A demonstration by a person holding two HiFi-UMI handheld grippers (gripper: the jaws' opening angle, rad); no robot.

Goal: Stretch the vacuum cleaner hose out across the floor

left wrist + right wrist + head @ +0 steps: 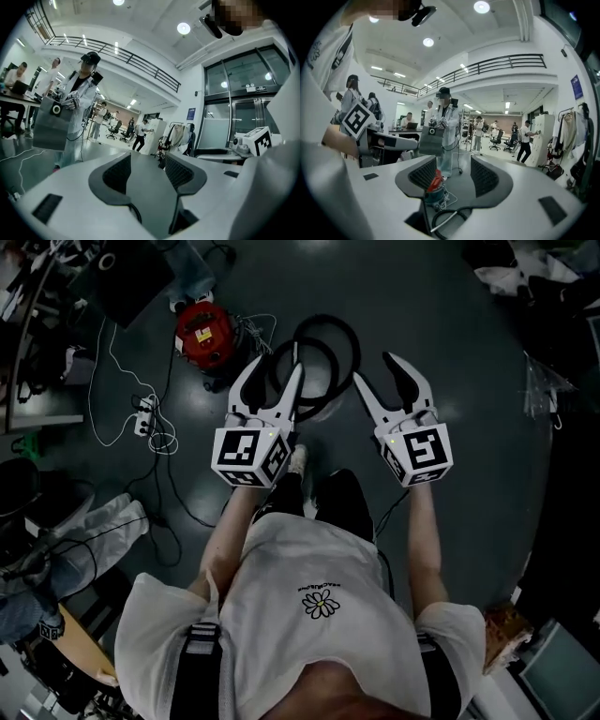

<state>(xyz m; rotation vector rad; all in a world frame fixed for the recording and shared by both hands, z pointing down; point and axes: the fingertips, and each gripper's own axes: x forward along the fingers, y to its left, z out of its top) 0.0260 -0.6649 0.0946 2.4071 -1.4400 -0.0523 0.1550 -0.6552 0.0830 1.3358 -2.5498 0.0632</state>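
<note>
In the head view a red vacuum cleaner (204,334) stands on the dark floor ahead and to the left. Its black hose (328,357) lies in a coil just to its right. Both grippers are held out above the floor, clear of the hose. My left gripper (277,367) hovers over the coil's left side, open with nothing between its jaws (147,171). My right gripper (375,368) hovers off the coil's right side, also open and empty (449,176). Through its gap, lower down, I see the vacuum cleaner (435,185) and a loop of hose (445,218).
A white power strip (143,414) with loose white cable lies left of the vacuum. A desk (37,352) and clutter line the left side, and bags (525,277) sit at the far right. A person in white carrying a grey box (430,140) stands ahead.
</note>
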